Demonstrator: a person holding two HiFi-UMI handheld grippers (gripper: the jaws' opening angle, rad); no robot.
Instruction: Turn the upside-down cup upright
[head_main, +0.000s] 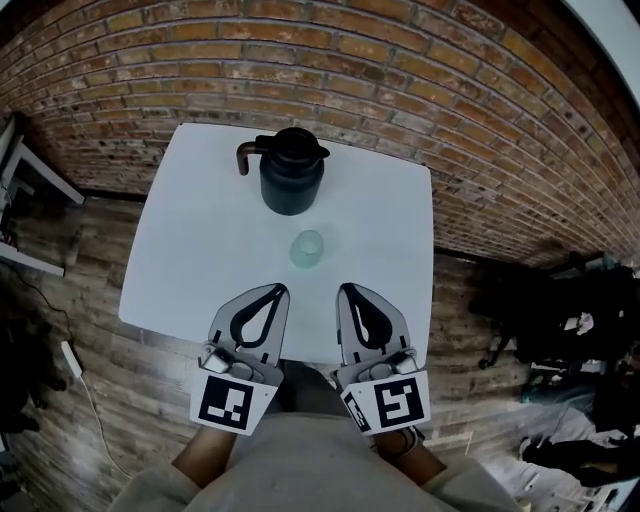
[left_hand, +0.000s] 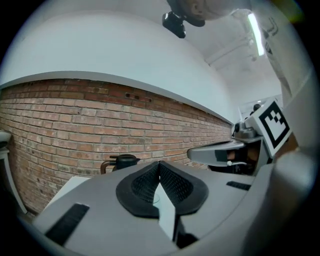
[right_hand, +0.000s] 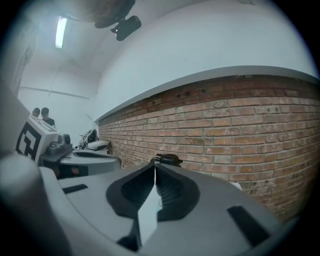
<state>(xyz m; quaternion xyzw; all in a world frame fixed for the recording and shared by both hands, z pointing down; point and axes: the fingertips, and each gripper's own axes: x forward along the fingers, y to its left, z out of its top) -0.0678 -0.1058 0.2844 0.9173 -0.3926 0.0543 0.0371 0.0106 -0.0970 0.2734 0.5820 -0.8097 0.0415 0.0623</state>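
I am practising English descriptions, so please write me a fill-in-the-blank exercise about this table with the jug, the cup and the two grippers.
1. On the white table, the pale cup stands nearer to the person than the ____ jug.
2. The left gripper and the right gripper both have their fingers ____, with nothing between them.
3. The wall behind the table is built of ____.

Missing words: black; shut; brick.

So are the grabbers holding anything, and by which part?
No, nothing is held. The left gripper and right gripper are both shut and empty. The cup stands ahead of them, untouched.
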